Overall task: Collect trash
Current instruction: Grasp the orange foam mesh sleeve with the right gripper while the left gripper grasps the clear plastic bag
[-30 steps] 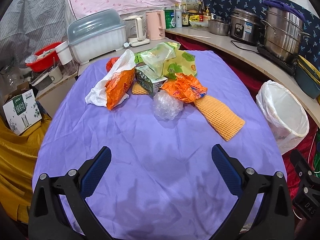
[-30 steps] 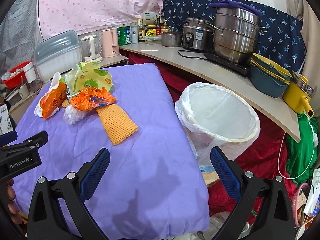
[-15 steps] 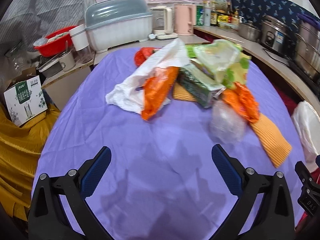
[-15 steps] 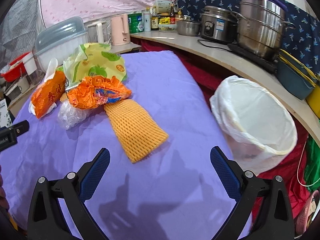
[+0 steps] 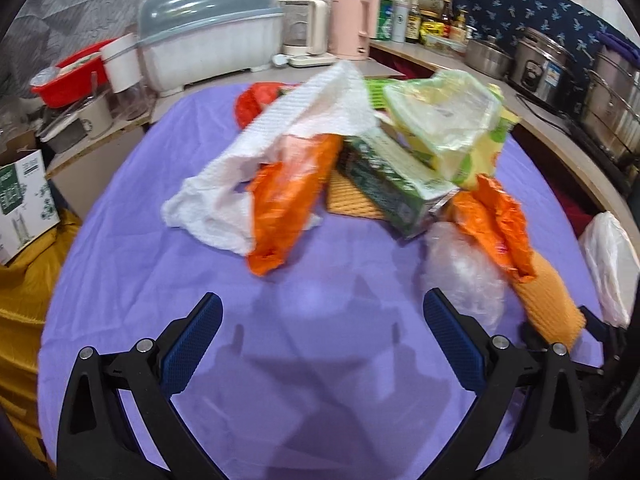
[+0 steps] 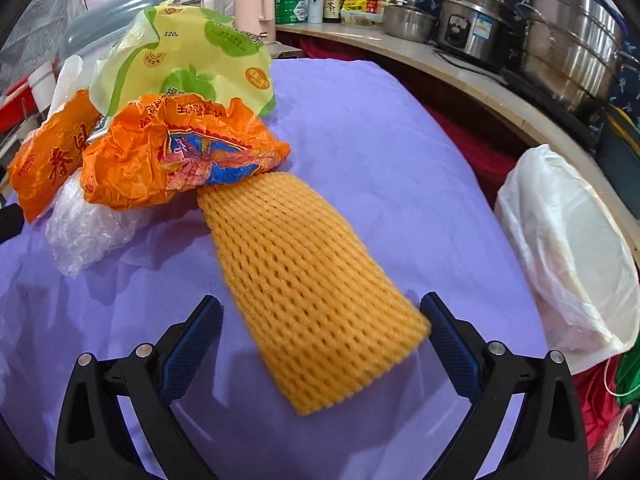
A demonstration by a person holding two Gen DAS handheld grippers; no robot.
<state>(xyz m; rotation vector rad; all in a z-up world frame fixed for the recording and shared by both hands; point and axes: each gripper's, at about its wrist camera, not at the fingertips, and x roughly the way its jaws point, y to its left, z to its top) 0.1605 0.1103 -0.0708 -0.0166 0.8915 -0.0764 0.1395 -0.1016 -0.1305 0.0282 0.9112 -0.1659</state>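
Showing the left wrist view first: the left gripper (image 5: 320, 312) hangs with its jaws spread wide and nothing between them, over bare purple tablecloth (image 5: 120, 280) on the near side of the trash pile. Taking the green carton (image 5: 390, 184) as landmark, a white paper towel (image 5: 280, 140) and an orange wrapper (image 5: 288, 208) lie to its left, a yellow-green bag (image 5: 448, 120) rests behind and partly on it, and a clear plastic wad (image 5: 460, 272) sits in front of it to the right. In the right wrist view, the right gripper (image 6: 320, 320) is likewise wide open, its blue pads flanking the near end of the orange foam net (image 6: 304, 276); whether either pad touches the net cannot be told. The net's far end is tucked under a crumpled orange bag (image 6: 168, 160), and the white-lined bin (image 6: 568, 256) stands off the table edge, to the right of the net. Judged as the step in hand: grasping the net. It is best closed on squarely across its width, near the end, then drawn toward the holder so that it slides free without dragging the crumpled bag, before carrying it over the bin.
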